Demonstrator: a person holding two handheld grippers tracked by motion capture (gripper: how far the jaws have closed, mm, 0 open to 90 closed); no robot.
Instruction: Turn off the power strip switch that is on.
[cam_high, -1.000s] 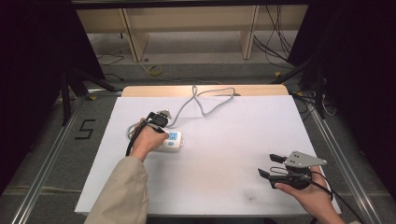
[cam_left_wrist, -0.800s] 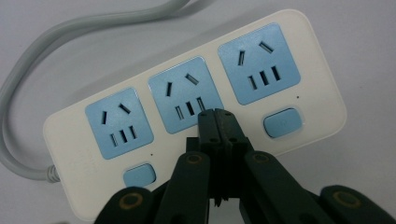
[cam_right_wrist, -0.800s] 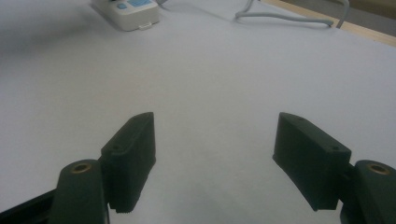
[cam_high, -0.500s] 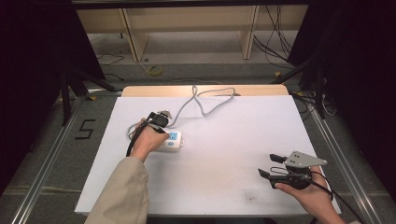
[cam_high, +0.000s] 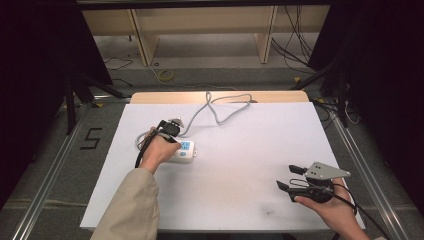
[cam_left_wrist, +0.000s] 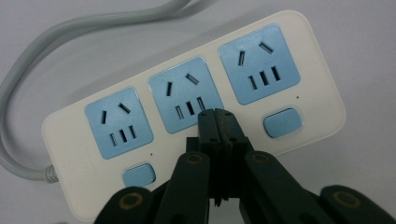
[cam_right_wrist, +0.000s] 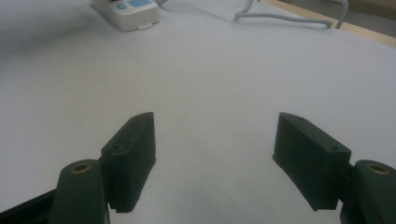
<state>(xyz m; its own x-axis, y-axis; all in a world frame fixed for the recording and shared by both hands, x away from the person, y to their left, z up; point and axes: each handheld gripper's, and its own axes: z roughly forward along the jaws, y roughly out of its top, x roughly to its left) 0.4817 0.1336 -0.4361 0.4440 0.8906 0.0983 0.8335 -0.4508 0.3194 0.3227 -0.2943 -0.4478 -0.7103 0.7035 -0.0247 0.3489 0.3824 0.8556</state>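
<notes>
A white power strip (cam_left_wrist: 196, 100) with three blue socket faces and blue buttons lies on the white table; in the high view the power strip (cam_high: 184, 150) sits left of centre. My left gripper (cam_left_wrist: 216, 114) is shut with nothing between its jaws, its tips directly over the strip below the middle socket (cam_left_wrist: 187, 93). In the high view the left gripper (cam_high: 169, 129) hangs over the strip's left part. My right gripper (cam_high: 291, 176) rests open near the front right, well away from the strip, its jaws wide apart in the right gripper view (cam_right_wrist: 215, 140).
The strip's grey cable (cam_high: 220, 107) loops toward the table's far edge, where a wooden board (cam_high: 220, 96) shows. The white table surface (cam_high: 250, 145) stretches between both hands. A person's sleeve (cam_high: 130, 210) enters from the bottom left.
</notes>
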